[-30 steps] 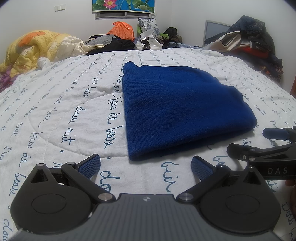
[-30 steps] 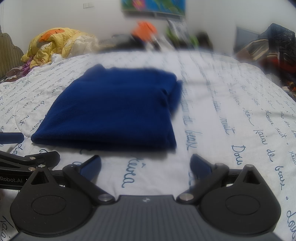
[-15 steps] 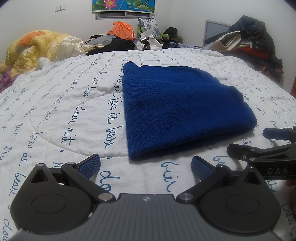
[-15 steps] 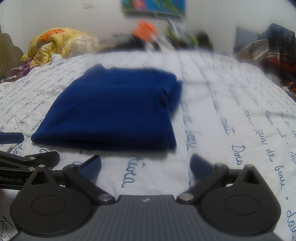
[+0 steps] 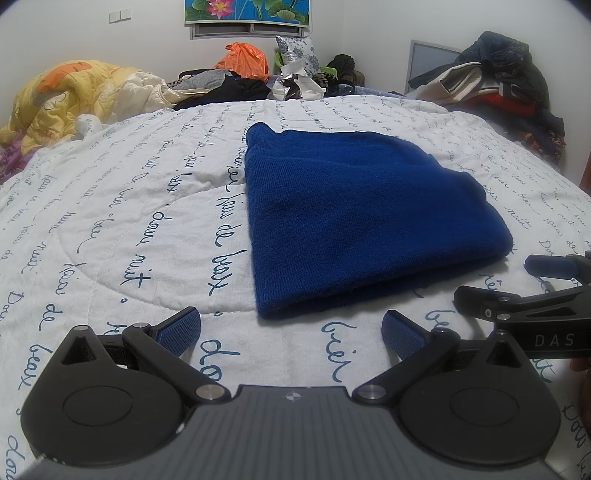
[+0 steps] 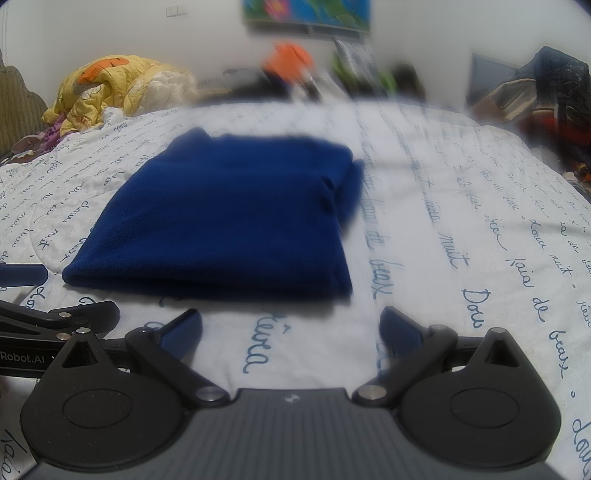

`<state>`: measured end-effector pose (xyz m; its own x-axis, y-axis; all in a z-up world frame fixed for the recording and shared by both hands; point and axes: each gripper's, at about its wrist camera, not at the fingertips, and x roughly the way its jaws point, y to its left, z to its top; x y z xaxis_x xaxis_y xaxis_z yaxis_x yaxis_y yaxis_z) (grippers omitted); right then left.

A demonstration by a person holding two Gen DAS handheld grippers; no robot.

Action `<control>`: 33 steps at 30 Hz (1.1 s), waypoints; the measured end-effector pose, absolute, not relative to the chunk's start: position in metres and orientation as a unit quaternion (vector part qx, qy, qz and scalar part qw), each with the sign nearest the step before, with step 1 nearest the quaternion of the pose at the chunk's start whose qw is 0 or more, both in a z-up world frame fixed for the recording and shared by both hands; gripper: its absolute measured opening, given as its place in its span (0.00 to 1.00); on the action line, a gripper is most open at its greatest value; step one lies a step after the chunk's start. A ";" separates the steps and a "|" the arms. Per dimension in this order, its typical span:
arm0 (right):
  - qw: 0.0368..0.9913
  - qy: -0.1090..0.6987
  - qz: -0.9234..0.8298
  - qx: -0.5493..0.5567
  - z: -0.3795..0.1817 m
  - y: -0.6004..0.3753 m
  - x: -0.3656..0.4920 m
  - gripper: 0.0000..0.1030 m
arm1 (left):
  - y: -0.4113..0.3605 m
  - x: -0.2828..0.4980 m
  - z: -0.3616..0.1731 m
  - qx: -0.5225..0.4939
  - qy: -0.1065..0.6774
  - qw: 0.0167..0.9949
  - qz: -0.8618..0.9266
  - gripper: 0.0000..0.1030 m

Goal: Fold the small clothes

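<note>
A folded blue garment [image 5: 369,218] lies flat on a white quilt [image 5: 129,206] printed with blue handwriting, roughly at the middle of the bed. In the left wrist view the left gripper [image 5: 291,330] sits low over the quilt with its two blue-padded fingers [image 5: 179,328] spread wide and nothing between them; the garment's near folded edge lies just ahead of the fingertips, apart from them, and reaches from the gap's middle out past the right finger. The right gripper [image 5: 546,291] shows at the right edge of that view, just beside the garment's near right corner, not touching it. In the right wrist view, which is blurred toward the far end, the right gripper [image 6: 291,328] likewise has its fingers [image 6: 400,328] wide apart and empty, and the garment [image 6: 229,214] lies ahead and to the left of the gap, its near edge just clear of the left fingertip. Part of the left gripper [image 6: 55,317] is seen at that view's left edge, close to the garment's near left corner. Beyond the quilt, a yellow comforter [image 5: 70,99] is bunched at the far left, an orange bag [image 5: 243,59] sits among dark clothes at the head of the bed, and a heap of clothing [image 5: 509,81] stands at the far right below a white wall with a flower picture [image 5: 247,11].
</note>
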<state>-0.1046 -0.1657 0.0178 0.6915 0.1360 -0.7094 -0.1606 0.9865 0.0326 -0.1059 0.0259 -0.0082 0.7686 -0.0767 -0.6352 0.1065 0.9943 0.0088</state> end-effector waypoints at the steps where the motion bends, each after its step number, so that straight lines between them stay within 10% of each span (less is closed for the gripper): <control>1: 0.920 0.384 0.081 -0.016 0.018 -0.166 -0.105 1.00 | 0.026 -0.106 -0.008 0.022 0.337 0.940 -0.049 1.00; 33: 0.920 0.384 0.080 -0.016 0.018 -0.165 -0.104 1.00 | 0.017 -0.113 0.001 0.004 0.383 0.924 -0.002 1.00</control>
<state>-0.1042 -0.1654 0.0176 0.6917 0.1360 -0.7093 -0.1601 0.9866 0.0330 -0.1128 0.0169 0.0007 0.7062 -0.0007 -0.7080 0.0063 1.0000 0.0054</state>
